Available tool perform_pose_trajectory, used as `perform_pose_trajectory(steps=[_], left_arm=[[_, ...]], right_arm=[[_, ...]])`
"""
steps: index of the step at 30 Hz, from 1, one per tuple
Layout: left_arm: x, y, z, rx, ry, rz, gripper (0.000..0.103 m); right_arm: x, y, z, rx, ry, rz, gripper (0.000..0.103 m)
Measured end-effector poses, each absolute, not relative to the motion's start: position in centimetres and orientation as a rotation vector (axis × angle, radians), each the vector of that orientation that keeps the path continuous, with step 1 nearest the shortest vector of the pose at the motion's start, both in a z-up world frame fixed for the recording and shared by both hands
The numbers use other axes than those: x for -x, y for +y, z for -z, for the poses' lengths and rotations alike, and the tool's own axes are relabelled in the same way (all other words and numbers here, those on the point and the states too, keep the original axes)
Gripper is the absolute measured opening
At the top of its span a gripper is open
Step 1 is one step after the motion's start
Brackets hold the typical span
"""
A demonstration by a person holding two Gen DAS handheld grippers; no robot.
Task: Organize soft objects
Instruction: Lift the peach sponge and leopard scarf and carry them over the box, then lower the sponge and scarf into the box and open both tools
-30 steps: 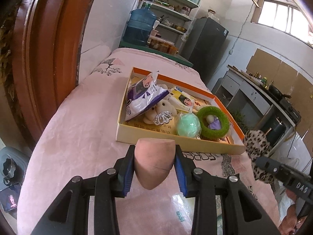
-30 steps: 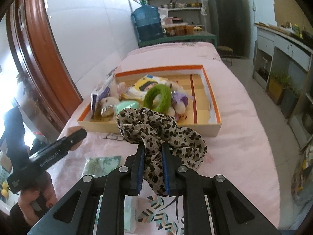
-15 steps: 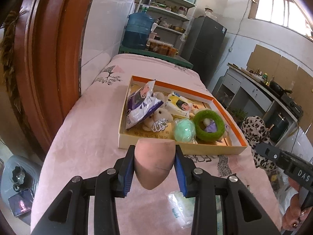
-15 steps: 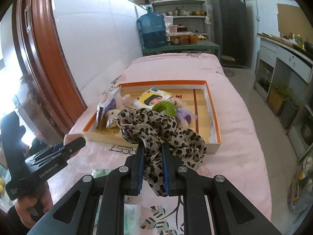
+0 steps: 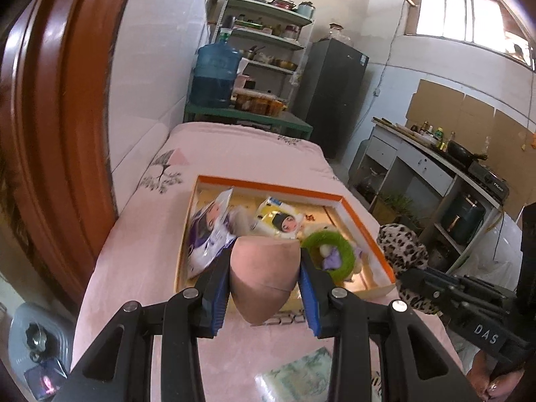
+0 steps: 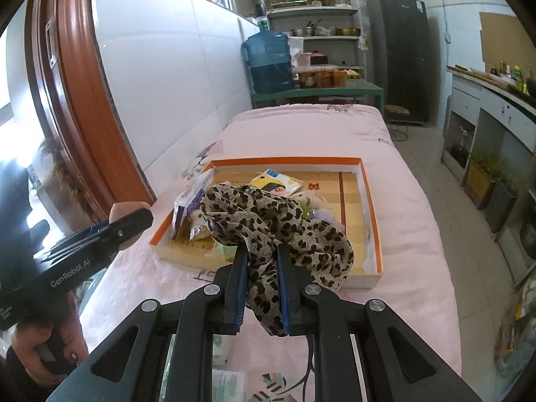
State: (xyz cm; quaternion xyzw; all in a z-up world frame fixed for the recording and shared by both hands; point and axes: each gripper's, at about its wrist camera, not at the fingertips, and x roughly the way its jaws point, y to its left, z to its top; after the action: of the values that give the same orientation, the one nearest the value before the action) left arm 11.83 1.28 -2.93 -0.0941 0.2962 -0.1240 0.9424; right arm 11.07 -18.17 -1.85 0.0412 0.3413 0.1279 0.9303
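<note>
Left gripper [image 5: 264, 288] clamped on a pink sponge [image 5: 263, 276], pinched between both fingers, held just short of the box [image 5: 365, 231] near edge. Right gripper [image 6: 262, 281] clamped on a leopard scarf [image 6: 278, 221]; cloth bunches above the fingers, over the near part of the box. Green ring [image 5: 330, 249] lies inside the box.

A pink teardrop makeup sponge [image 5: 263, 279] is sitting pinched between the left tongs [image 5: 264, 288], flat end up and point hanging down, above the near edge of the orange-rimmed box [image 5: 268, 186]. A leopard-print scrunchie [image 6: 278, 227] is bunching up out of the right tongs [image 6: 262, 288], which are squeezing its middle. Inside the box, a green fuzzy ring [image 5: 330, 248], a purple-printed packet [image 5: 207, 234] and a yellow cartoon packet [image 5: 279, 219] are lying crowded toward its left side.
</note>
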Motion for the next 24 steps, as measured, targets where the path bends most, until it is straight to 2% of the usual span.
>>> perform_pose_trajectory(steps=[24], left_arm=[[-17.4,-1.5,1.3,0.185,0.57,0.298,0.038]], right_arm=[[-17.1,-20.1,0.4,-0.122,0.659,-0.229,0.017]])
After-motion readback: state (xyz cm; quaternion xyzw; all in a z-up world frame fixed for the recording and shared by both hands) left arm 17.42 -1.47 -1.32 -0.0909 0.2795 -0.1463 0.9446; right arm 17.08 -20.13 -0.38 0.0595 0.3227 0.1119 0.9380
